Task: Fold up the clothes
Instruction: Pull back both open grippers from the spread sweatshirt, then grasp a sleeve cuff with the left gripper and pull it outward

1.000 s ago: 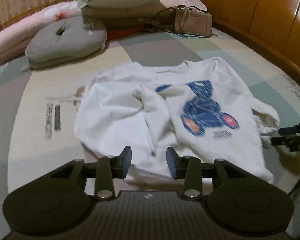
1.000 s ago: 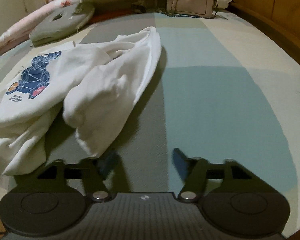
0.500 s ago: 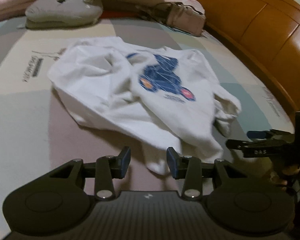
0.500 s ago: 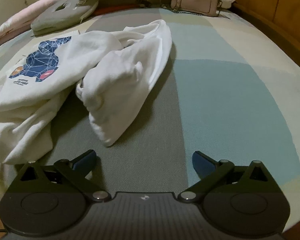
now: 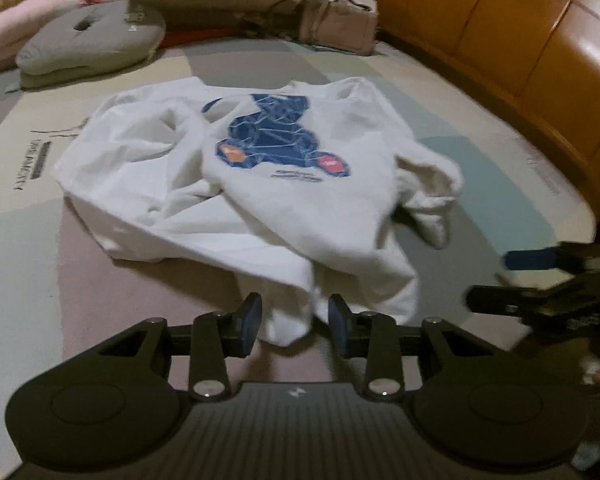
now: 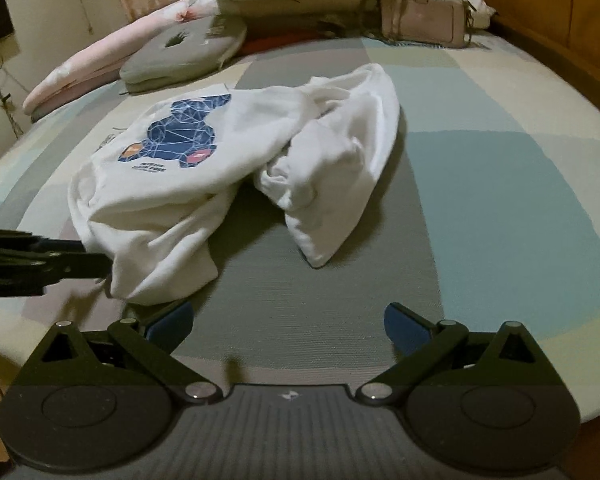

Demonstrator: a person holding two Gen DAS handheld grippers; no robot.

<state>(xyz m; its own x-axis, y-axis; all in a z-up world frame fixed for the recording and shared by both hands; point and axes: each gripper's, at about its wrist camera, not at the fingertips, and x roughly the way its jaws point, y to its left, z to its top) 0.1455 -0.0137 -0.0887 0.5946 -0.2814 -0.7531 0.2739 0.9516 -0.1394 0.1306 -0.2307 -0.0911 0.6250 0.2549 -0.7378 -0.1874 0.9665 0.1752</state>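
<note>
a rumpled white sweatshirt with a blue bear print lies in the middle of the bed, its nearest hem corner hanging toward the bed's near edge. the left tongs have just been closing and now stand narrowly apart with that hem corner between the pads, which do not visibly press it. the right tongs are spread wide over bare sheet near the same edge, holding nothing, while a grey cushion and a beige handbag sit at the far edge by the pillows.
</note>
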